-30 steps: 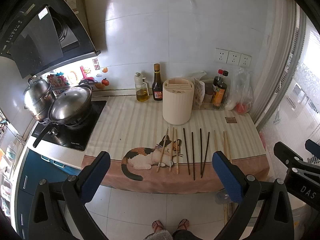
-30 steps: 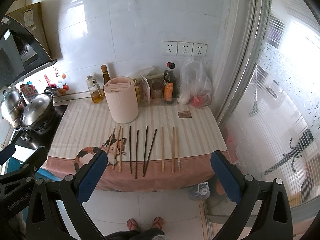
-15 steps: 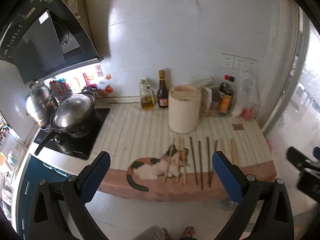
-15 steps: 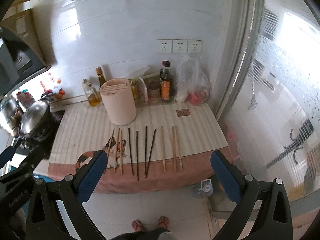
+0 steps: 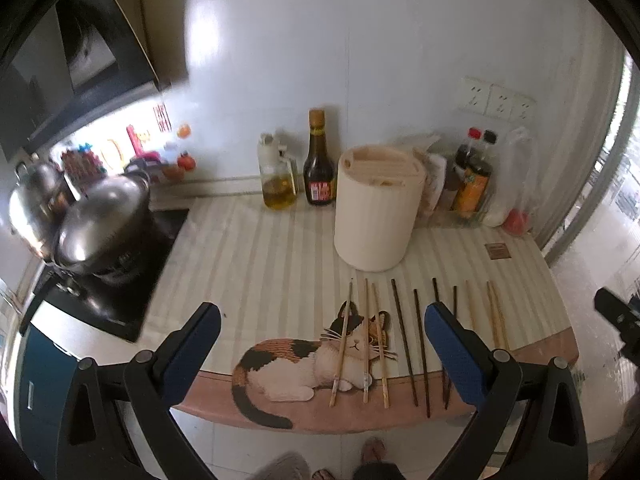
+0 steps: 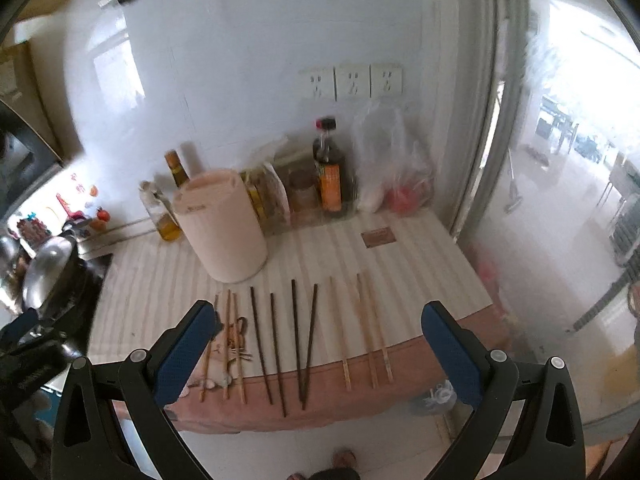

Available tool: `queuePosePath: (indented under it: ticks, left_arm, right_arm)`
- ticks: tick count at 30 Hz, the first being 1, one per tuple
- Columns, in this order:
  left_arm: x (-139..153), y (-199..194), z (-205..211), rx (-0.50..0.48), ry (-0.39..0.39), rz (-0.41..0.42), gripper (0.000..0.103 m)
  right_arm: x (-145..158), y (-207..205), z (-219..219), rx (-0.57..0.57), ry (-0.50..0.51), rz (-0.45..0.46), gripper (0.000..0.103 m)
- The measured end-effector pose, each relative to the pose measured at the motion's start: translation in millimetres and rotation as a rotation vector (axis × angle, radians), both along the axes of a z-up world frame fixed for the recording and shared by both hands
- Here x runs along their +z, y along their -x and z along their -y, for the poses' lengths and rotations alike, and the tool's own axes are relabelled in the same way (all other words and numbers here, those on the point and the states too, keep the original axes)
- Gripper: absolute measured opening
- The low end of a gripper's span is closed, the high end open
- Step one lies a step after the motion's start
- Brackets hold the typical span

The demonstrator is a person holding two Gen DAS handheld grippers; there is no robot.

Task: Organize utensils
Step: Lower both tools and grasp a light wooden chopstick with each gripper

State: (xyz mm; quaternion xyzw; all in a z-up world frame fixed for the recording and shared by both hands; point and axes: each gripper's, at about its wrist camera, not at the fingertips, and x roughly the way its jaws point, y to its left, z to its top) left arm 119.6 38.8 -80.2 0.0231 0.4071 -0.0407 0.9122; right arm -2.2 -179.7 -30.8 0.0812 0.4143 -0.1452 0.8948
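Several chopsticks lie side by side near the counter's front edge: light wooden ones (image 5: pixel 343 336) on the cat picture, dark ones (image 5: pixel 404 332) in the middle, pale ones (image 6: pixel 366 320) at the right. A cream cylindrical utensil holder (image 5: pixel 376 208) stands upright behind them, also in the right wrist view (image 6: pixel 222 224). My left gripper (image 5: pixel 320 344) hovers open above the front edge over the wooden chopsticks, holding nothing. My right gripper (image 6: pixel 316 344) is open over the dark chopsticks (image 6: pixel 296 332), apart from them.
A striped cloth with a cat picture (image 5: pixel 312 356) covers the counter. Oil and sauce bottles (image 5: pixel 318 168), jars and a plastic bag (image 6: pixel 384 160) line the back wall. Steel pots (image 5: pixel 100 220) sit on the stove at the left. A glass door (image 6: pixel 560 160) is on the right.
Both grippers have moved forward and closer to the counter, so the chopsticks and holder look larger. Both stay open and empty.
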Motion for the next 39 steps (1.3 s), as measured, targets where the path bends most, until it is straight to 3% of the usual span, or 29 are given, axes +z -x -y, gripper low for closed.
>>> queuePosePath:
  ticks: [3, 8, 10, 12, 16, 19, 23, 27, 30, 34, 39]
  left_arm:
    - [-27.9, -27.3, 5.3, 0.028, -0.038, -0.045, 0.103]
    - [-85.8, -76.2, 17.4, 0.082, -0.120, -0.174, 0.103]
    - [-112.6, -93.9, 22.1, 0.086, -0.130, -0.243, 0.102]
    - [-143.8, -110.3, 25.7, 0.089, -0.152, -0.327, 0.090]
    - [-188.6, -127.5, 31.4, 0.077, -0.155, -0.470, 0.075]
    - [-216.1, -131.3, 37.1, 0.046, -0.160, -0.549, 0.072]
    - [-239.0, -132.7, 45.0, 0.005, -0.188, -0.610, 0.056]
    - [-253.9, -132.9, 43.6, 0.004, -0.189, -0.653, 0.030]
    - [-255.2, -128.7, 36.3, 0.017, -0.167, -0.661, 0.010]
    - [-253.1, -127.7, 17.3, 0.073, -0.099, -0.681, 0.005]
    - [-249.8, -129.0, -8.7, 0.106, -0.019, -0.707, 0.005]
  right_arm:
    - [-39.6, -33.2, 15.8, -0.017, -0.037, -0.074, 0.102]
    - [-103.7, -83.3, 46.6, 0.006, -0.092, -0.207, 0.079]
    - [-129.6, -100.7, 56.7, 0.026, -0.123, -0.259, 0.076]
    - [-156.3, -118.0, 68.8, 0.030, -0.147, -0.316, 0.073]
    - [-205.9, -144.8, 87.3, 0.029, -0.183, -0.431, 0.068]
    - [-234.2, -158.8, 91.0, 0.055, -0.209, -0.507, 0.063]
    - [-259.8, -170.6, 88.8, 0.084, -0.204, -0.592, 0.058]
    - [-275.6, -174.0, 86.2, 0.098, -0.180, -0.663, 0.053]
    - [-286.9, -173.1, 82.6, 0.120, -0.176, -0.702, 0.038]
    - [-291.7, -171.4, 75.0, 0.134, -0.153, -0.706, 0.009]
    - [-292.7, -174.3, 64.9, 0.115, -0.211, -0.729, 0.007]
